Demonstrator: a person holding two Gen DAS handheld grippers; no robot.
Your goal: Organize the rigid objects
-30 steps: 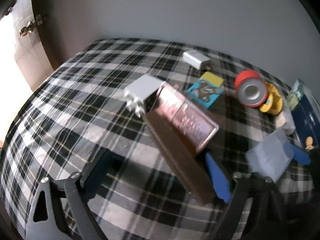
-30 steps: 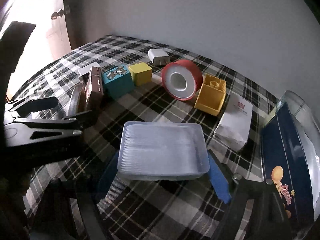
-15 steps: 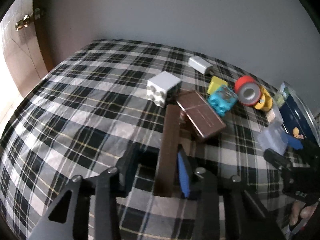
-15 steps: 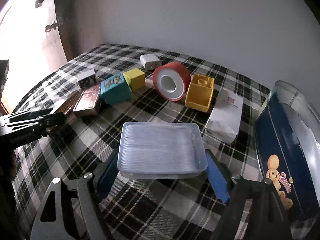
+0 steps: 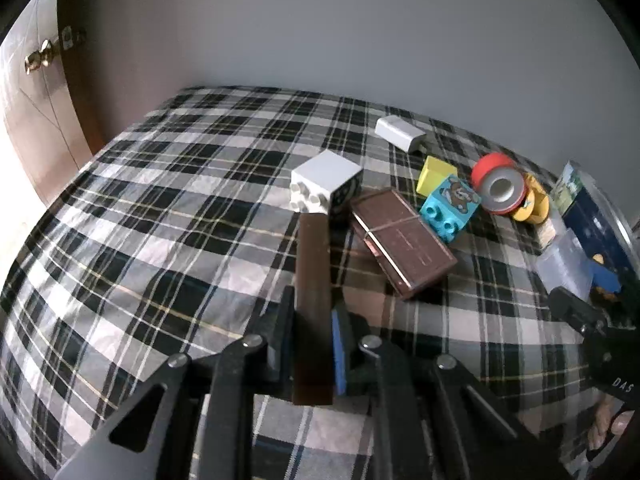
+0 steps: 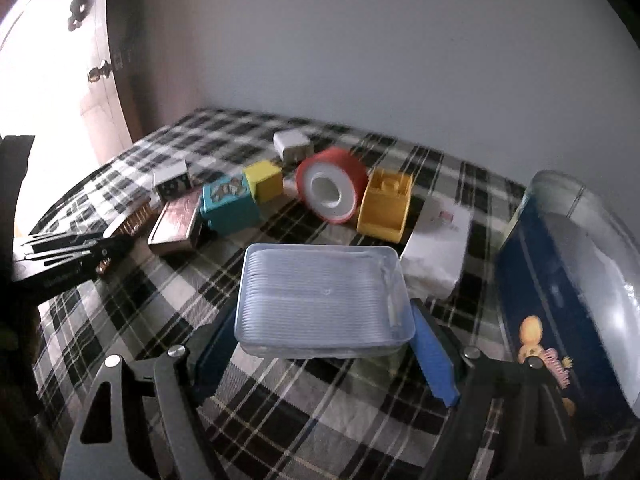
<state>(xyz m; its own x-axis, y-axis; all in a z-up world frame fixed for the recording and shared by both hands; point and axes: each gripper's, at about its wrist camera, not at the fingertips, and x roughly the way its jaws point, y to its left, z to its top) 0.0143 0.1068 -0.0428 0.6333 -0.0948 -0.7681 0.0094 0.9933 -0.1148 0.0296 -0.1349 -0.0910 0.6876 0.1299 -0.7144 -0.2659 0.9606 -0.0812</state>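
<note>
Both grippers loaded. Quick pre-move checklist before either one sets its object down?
1. Left gripper grip on the brown bar: ok, both fingers press its sides.
2. Right gripper grip on the clear plastic box: ok, held between the blue pads.
3. Brown bar clear of the white block: cannot tell, its far end looks very close.
4. Brown case out of the bar's way: ok, it lies to the right.
5. Gap between the two grippers: ok, apart in both views.
6. Space ahead of the clear box: not ok, the white carton sits close.
</note>
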